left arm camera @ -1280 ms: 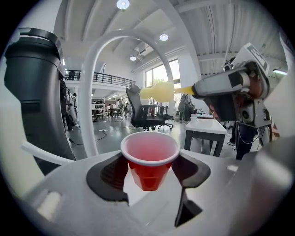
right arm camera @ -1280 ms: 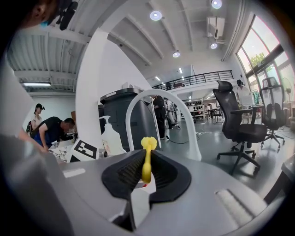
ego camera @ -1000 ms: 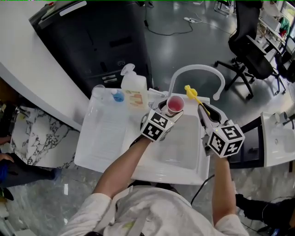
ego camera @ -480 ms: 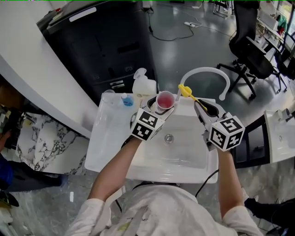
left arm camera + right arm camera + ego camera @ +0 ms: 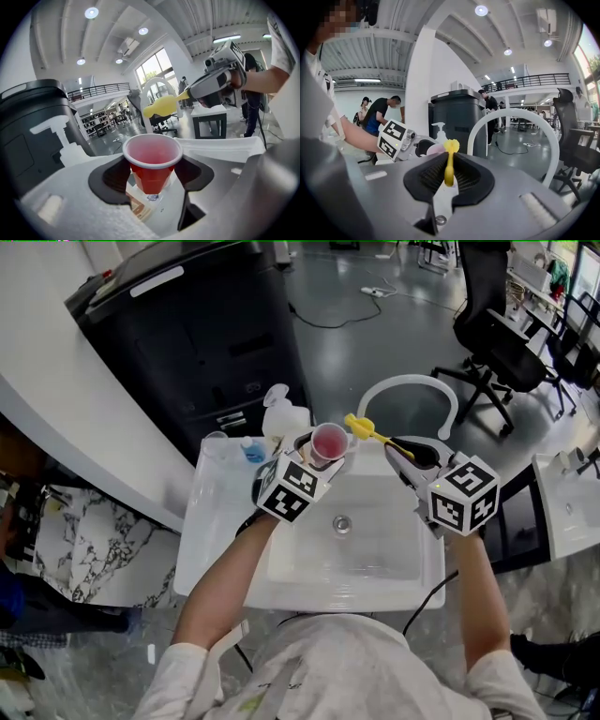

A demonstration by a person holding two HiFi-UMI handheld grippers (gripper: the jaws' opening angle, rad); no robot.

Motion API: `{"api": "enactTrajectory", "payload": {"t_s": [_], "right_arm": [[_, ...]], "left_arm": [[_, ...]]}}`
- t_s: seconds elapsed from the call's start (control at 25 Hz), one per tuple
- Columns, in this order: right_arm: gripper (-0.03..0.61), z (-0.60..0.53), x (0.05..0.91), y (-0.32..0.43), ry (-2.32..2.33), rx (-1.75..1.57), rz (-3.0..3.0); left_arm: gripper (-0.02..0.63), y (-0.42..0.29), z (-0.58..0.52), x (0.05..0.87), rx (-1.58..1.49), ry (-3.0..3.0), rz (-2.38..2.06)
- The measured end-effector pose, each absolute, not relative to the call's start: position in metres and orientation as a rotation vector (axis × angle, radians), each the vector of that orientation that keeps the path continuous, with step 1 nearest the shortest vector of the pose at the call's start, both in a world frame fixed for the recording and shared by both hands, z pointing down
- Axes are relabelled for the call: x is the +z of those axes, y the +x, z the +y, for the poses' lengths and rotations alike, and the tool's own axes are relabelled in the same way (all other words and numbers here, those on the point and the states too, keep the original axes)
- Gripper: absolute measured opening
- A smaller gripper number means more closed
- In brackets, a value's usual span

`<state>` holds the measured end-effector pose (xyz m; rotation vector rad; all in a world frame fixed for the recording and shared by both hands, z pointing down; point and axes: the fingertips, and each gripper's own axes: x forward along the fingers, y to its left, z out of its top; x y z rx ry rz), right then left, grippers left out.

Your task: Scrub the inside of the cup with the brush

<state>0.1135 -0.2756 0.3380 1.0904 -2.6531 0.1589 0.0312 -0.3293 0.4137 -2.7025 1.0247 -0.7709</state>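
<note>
The left gripper (image 5: pixel 152 177) pinches the red cup (image 5: pixel 152 159) by its lower body, one dark pad pressed to each side, the jaws standing wide around it; the cup has a white rim and a pinkish inside and its mouth opens upward, a little toward the gripper's camera; in the head view it hangs above the back left corner of the white sink (image 5: pixel 417 582), near the soap pump bottle (image 5: pixel 286 413) that stands behind the rim; the right gripper (image 5: pixel 449 174) is pressed together on the thin yellow handle of the brush (image 5: pixel 450 157), the ribbed pads clamped close on either side of it, and the brush sticks straight out from the jaws with its bulbous yellow head foremost; that head is pointed at the cup and sits just beside its rim, on the side toward the right gripper, outside the cup rather than within it; both grippers are held up over the basin, with the drain (image 5: pixel 342 523) below and between them; the arched white faucet (image 5: pixel 405 385) rises behind the sink, a small blue-capped bottle (image 5: pixel 251 450) stands on the drainboard to the left, and a black cabinet (image 5: pixel 206 324) stands beyond
</note>
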Motion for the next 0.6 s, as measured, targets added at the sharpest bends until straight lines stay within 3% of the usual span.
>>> {"api": "enactTrajectory", "payload": {"t_s": [0.6], "right_arm": [[0.034, -0.263, 0.367, 0.085, 0.717, 0.005, -2.435]], "left_arm": [[0.298, 0.043, -0.31, 0.435, -1.05, -2.449, 0.77]]}}
